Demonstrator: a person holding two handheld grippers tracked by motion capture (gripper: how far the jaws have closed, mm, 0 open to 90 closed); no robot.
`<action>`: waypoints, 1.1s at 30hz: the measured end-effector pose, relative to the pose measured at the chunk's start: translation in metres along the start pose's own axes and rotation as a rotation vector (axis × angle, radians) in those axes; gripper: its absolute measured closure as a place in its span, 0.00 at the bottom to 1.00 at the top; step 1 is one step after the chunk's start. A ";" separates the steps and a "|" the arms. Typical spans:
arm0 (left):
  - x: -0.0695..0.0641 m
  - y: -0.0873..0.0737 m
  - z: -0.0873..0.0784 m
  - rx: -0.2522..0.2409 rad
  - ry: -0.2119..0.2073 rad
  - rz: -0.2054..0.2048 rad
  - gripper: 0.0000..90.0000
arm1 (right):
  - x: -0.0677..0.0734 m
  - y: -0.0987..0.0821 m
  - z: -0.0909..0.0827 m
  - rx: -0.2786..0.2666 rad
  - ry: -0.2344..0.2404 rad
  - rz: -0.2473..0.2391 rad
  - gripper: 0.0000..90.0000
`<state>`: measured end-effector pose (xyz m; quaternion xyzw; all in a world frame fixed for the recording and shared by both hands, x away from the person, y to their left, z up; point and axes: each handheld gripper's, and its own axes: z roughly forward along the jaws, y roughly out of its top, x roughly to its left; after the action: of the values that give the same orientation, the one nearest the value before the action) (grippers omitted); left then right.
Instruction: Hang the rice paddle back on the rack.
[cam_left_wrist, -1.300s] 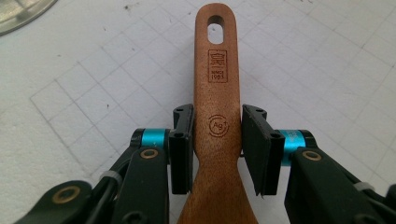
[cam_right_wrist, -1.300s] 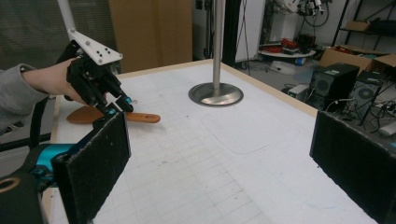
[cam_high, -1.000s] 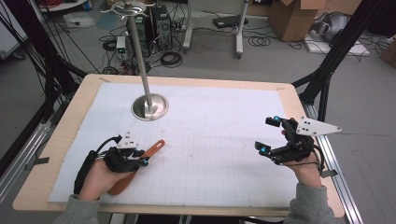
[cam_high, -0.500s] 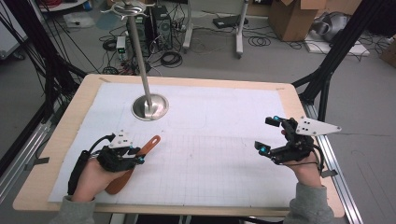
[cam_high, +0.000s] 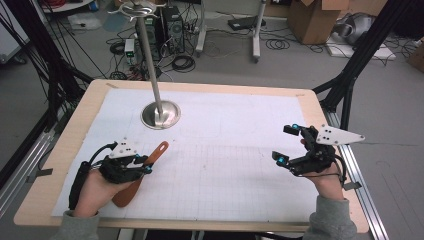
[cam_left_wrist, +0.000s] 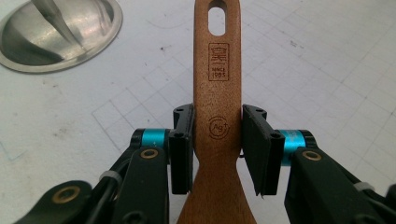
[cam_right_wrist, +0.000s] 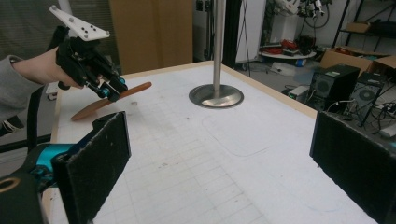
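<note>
A brown wooden spatula (cam_high: 159, 151) lies slanted at the table's front left, its blade (cam_high: 126, 194) toward the person. My left gripper (cam_high: 145, 165) is shut on its handle. In the left gripper view the two black pads (cam_left_wrist: 182, 149) press both sides of the stamped handle (cam_left_wrist: 217, 70), which has a slot hole at its far end. In the right gripper view the left gripper (cam_right_wrist: 109, 88) holds the spatula (cam_right_wrist: 135, 88) tilted, handle end raised. My right gripper (cam_high: 286, 144) hovers open over the table's right side, with nothing between its wide-set pads (cam_right_wrist: 93, 158).
A metal stand with a round base (cam_high: 160, 115) and a tall pole (cam_high: 148, 55) rises at the back left of the white grid mat (cam_high: 225, 150). The wooden table edge (cam_high: 75, 125) frames the mat. Cables, computer cases and boxes sit on the floor beyond.
My left gripper has shifted slightly left with the spatula, whose handle end has swung a little with it. The right gripper has kept still.
</note>
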<state>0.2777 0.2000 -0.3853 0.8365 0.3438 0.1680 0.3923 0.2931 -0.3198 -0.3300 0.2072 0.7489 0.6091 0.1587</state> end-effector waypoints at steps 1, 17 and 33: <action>0.000 0.000 -0.001 -0.007 -0.001 -0.004 0.72 | -0.001 0.000 0.001 -0.002 -0.001 -0.006 0.04; 0.008 0.002 -0.021 -0.111 0.047 -0.026 0.72 | -0.001 -0.001 0.003 0.010 0.000 -0.005 0.04; 0.010 0.004 -0.038 -0.179 0.081 -0.037 0.72 | 0.000 -0.001 0.004 0.018 0.001 -0.004 0.04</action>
<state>0.2656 0.2252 -0.3579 0.7841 0.3584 0.2246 0.4541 0.2955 -0.3163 -0.3317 0.2069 0.7548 0.6021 0.1578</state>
